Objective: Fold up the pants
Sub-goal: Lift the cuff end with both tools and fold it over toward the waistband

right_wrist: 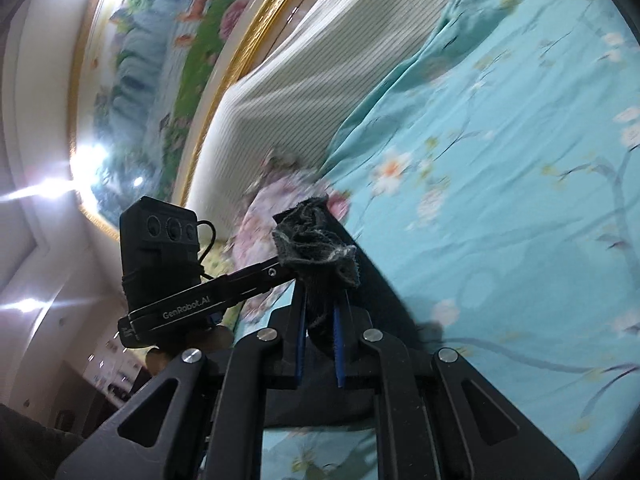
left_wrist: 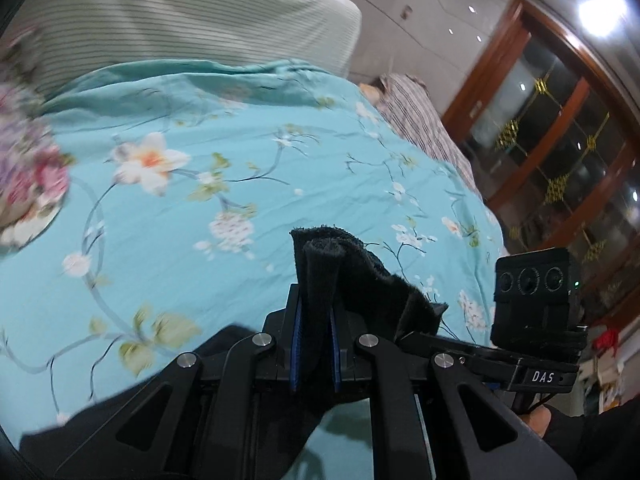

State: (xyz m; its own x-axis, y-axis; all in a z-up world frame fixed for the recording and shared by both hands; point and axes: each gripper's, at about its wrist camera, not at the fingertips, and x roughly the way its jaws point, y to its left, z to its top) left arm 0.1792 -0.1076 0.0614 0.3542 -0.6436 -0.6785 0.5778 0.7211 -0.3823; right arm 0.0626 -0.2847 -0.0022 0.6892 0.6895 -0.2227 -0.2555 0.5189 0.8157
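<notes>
left gripper (left_wrist: 316, 320) clamped on pants (left_wrist: 360, 276) | right gripper (right_wrist: 322, 320) clamped on pants | cloth lifted above bed (left_wrist: 200, 240), hanging near, below both

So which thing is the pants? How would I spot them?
Find the big bed with its turquoise flowery sheet. Just above it, each claw, left and right, pinches a bunch of the pants. They are the only black, fuzzy cloth there.
</notes>
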